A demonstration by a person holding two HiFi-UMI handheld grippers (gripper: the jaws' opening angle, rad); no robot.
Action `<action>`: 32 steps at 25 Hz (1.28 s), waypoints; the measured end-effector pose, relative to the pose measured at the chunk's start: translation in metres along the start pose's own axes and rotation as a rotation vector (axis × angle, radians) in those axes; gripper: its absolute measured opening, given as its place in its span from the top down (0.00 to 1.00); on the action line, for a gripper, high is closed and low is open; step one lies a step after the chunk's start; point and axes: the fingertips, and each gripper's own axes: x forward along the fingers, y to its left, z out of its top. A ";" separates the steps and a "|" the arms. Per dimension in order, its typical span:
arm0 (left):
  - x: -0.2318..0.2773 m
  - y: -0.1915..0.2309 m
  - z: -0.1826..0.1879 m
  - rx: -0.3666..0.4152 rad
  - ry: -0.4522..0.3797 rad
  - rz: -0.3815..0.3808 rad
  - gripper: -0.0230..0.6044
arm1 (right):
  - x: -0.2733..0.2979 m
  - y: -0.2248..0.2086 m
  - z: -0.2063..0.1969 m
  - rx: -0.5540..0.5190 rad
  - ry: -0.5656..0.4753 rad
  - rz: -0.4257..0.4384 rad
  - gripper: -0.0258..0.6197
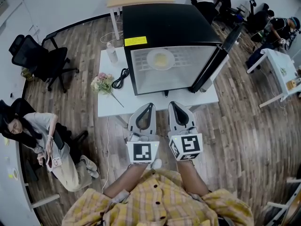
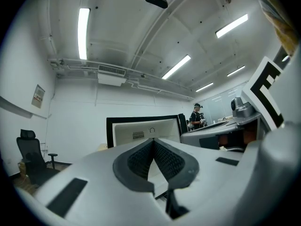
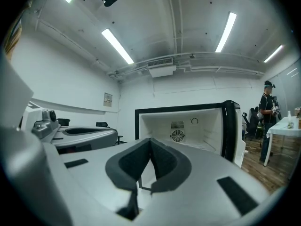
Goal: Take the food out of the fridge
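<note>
Left gripper [image 1: 150, 106] and right gripper [image 1: 172, 104]: side by side, level, just short of the surface [image 1: 109, 108]. Both pairs of jaws are closed, nothing held. Fridge [image 1: 164, 29] stands ahead on it, door [image 1: 215, 62] swung open to the right. Food [image 1: 162, 59] sits on a plate [image 1: 149, 59] on the shelf inside, untouched.

Judgement: open one gripper before entry, go in level, pinch the plate's near rim, and draw straight out without tipping.

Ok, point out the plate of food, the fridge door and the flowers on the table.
plate of food [image 1: 160, 59], head view, the pale food at its centre
fridge door [image 1: 218, 55], head view, midway along its dark edge
flowers [image 1: 101, 83], head view, the blossom cluster
</note>
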 end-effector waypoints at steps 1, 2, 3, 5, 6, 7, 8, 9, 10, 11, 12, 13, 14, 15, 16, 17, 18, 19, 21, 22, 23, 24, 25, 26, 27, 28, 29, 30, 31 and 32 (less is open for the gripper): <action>0.004 0.002 -0.001 -0.004 0.002 -0.002 0.95 | 0.004 -0.002 0.001 -0.002 0.001 -0.003 0.95; 0.009 0.004 -0.003 -0.011 0.006 -0.005 0.95 | 0.009 -0.004 0.001 -0.003 0.001 -0.007 0.95; 0.012 0.005 -0.005 -0.021 0.010 -0.006 0.95 | 0.013 -0.006 0.001 -0.003 0.002 -0.009 0.95; 0.020 0.008 -0.008 -0.037 0.009 -0.006 0.95 | 0.023 -0.009 -0.001 0.009 0.005 -0.006 0.95; 0.024 0.010 -0.010 -0.038 0.008 -0.007 0.95 | 0.028 -0.010 -0.003 0.026 0.008 0.000 0.95; 0.027 0.012 -0.011 -0.033 0.009 -0.009 0.95 | 0.034 -0.012 -0.005 0.053 0.012 0.007 0.95; 0.030 0.013 -0.012 -0.025 0.011 -0.012 0.95 | 0.040 -0.015 -0.008 0.085 0.016 0.012 0.95; 0.033 0.015 -0.013 -0.018 0.011 -0.014 0.95 | 0.045 -0.018 -0.010 0.119 0.018 0.015 0.95; 0.036 0.017 -0.013 -0.013 0.010 -0.014 0.95 | 0.051 -0.021 -0.012 0.153 0.016 0.017 0.95; 0.038 0.019 -0.013 -0.005 0.009 -0.014 0.95 | 0.056 -0.025 -0.014 0.185 0.009 0.015 0.95; 0.040 0.021 -0.013 0.003 0.012 -0.015 0.95 | 0.061 -0.028 -0.014 0.211 -0.001 0.009 0.95; 0.043 0.023 -0.014 0.010 0.017 -0.018 0.95 | 0.066 -0.033 -0.015 0.233 -0.011 0.001 0.95; 0.045 0.024 -0.016 0.011 0.021 -0.021 0.95 | 0.070 -0.037 -0.017 0.258 -0.017 -0.006 0.95; 0.049 0.025 -0.017 0.006 0.021 -0.023 0.95 | 0.076 -0.041 -0.020 0.290 -0.016 -0.009 0.95; 0.052 0.025 -0.018 0.001 0.018 -0.027 0.95 | 0.081 -0.045 -0.024 0.324 -0.012 -0.012 0.95; 0.055 0.026 -0.019 -0.002 0.017 -0.031 0.95 | 0.087 -0.049 -0.029 0.359 -0.006 -0.016 0.95; 0.058 0.027 -0.019 -0.001 0.017 -0.035 0.95 | 0.092 -0.053 -0.034 0.398 0.003 -0.018 0.95; 0.061 0.028 -0.019 0.002 0.016 -0.039 0.95 | 0.097 -0.056 -0.039 0.444 0.011 -0.016 0.95; 0.068 0.030 -0.020 0.002 0.014 -0.042 0.95 | 0.107 -0.061 -0.048 0.535 0.024 -0.009 0.95; 0.070 0.031 -0.021 0.000 0.016 -0.046 0.95 | 0.111 -0.063 -0.052 0.577 0.029 -0.007 0.94; 0.073 0.032 -0.023 -0.006 0.020 -0.051 0.95 | 0.115 -0.066 -0.057 0.622 0.032 -0.005 0.93; 0.076 0.032 -0.025 -0.015 0.023 -0.056 0.95 | 0.120 -0.068 -0.061 0.672 0.035 -0.002 0.93; 0.079 0.032 -0.026 -0.023 0.025 -0.060 0.95 | 0.124 -0.071 -0.065 0.725 0.036 0.002 0.92; 0.082 0.032 -0.028 -0.030 0.026 -0.063 0.95 | 0.128 -0.072 -0.067 0.783 0.036 0.006 0.91; 0.084 0.032 -0.029 -0.035 0.030 -0.066 0.95 | 0.132 -0.074 -0.070 0.844 0.034 0.010 0.91; 0.087 0.032 -0.030 -0.036 0.033 -0.069 0.95 | 0.135 -0.076 -0.073 0.903 0.030 0.014 0.89; 0.089 0.032 -0.031 -0.036 0.033 -0.072 0.95 | 0.138 -0.078 -0.074 0.955 0.023 0.015 0.88; 0.091 0.032 -0.031 -0.034 0.033 -0.076 0.95 | 0.140 -0.081 -0.076 0.998 0.010 0.015 0.87; 0.093 0.032 -0.032 -0.034 0.031 -0.079 0.95 | 0.142 -0.084 -0.077 1.036 -0.005 0.012 0.86; 0.094 0.033 -0.032 -0.037 0.029 -0.081 0.95 | 0.145 -0.087 -0.079 1.075 -0.019 0.009 0.85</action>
